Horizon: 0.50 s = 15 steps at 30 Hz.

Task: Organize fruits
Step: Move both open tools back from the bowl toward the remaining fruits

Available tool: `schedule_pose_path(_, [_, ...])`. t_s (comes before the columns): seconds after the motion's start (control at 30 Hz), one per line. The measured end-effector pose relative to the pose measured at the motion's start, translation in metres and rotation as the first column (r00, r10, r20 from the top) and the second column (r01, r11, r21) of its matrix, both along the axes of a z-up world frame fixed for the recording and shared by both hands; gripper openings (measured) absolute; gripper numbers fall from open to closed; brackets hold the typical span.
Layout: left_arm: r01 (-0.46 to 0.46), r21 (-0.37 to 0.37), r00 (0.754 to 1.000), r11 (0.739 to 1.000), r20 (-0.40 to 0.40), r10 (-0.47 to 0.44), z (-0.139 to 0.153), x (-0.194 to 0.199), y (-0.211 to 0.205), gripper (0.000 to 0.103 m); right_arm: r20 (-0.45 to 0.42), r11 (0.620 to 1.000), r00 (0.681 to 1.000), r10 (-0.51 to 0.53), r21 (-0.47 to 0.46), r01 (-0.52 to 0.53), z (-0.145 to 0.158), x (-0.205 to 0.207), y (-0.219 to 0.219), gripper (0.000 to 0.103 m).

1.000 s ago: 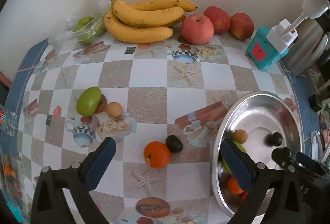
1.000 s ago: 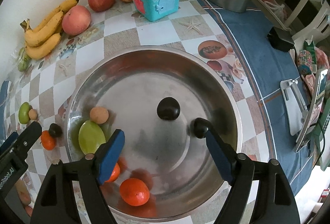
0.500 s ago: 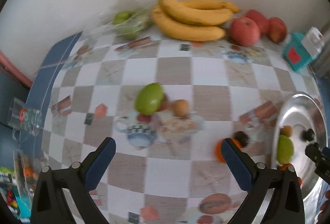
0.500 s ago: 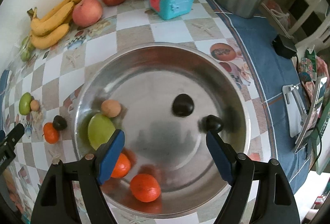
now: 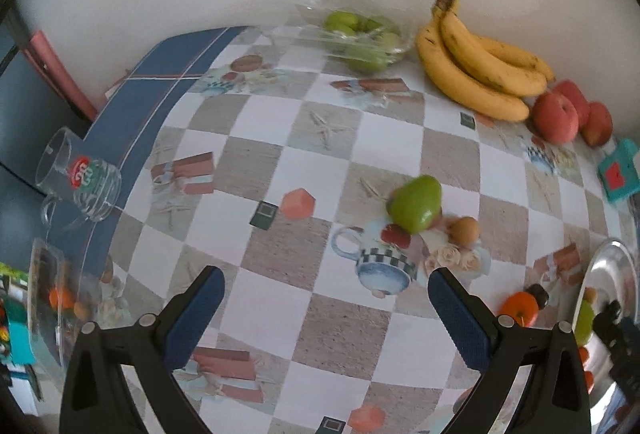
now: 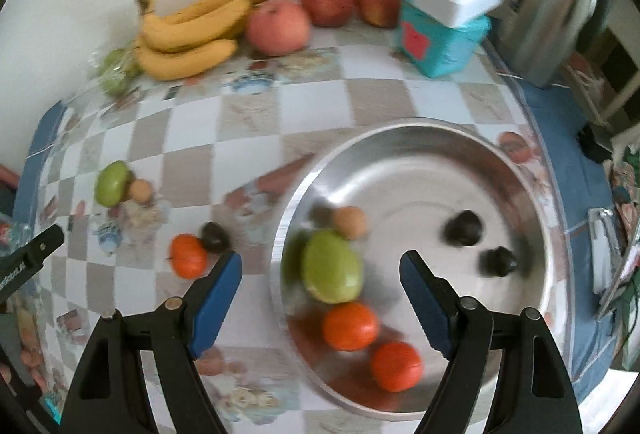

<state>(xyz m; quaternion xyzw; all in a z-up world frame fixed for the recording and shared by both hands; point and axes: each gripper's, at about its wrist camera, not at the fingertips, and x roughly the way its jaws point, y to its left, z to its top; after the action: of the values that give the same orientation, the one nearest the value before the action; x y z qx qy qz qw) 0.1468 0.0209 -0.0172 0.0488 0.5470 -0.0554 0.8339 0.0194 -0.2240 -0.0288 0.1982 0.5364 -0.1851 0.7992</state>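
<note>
A steel bowl [image 6: 532,202] holds a green mango [image 6: 332,272], a small tan fruit [image 6: 351,222], two oranges [image 6: 351,326] and two dark fruits [image 6: 464,228]. On the table lie another green mango [image 5: 416,204], a tan fruit [image 5: 464,230], an orange [image 5: 519,308] and a dark fruit [image 5: 538,294]. My left gripper [image 5: 324,314] is open and empty above the table, left of these. My right gripper [image 6: 322,298] is open and empty over the bowl's left rim.
Bananas [image 5: 476,74], red apples [image 5: 558,116] and a bag of green fruit [image 5: 360,38] line the wall. A teal box [image 6: 440,38] and steel kettle [image 6: 556,18] stand at the back right. A glass mug [image 5: 78,178] sits at the left edge.
My left gripper has swung left, away from the bowl. My right gripper has shifted left and tilted up, so the bowl now sits right of centre and the wall fruit shows.
</note>
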Motion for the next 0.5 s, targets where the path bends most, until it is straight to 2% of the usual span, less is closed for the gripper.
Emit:
schedule_pose_path(0.23, [-0.024, -0.034, 1.0, 0.999, -0.013, 0.023, -0.001, 0.005, 0.009, 0.103, 0.012, 0.999, 0.999, 0.042, 0.026, -0.043, -0.004, 0.013, 0.019, 0.082])
schedule_pose_path(0.4, [-0.016, -0.034, 0.999, 0.999, -0.041, 0.015, -0.012, 0.004, -0.002, 0.103, -0.039, 1.0, 0.999, 0.025, 0.016, -0.025, -0.014, 0.015, 0.018, 0.082])
schedule_pose_path(0.5, [-0.016, -0.063, 0.996, 0.998, -0.089, 0.01, -0.027, 0.005, -0.01, 0.103, -0.049, 1.0, 0.999, -0.008, 0.011, 0.009, -0.016, 0.012, 0.009, 0.082])
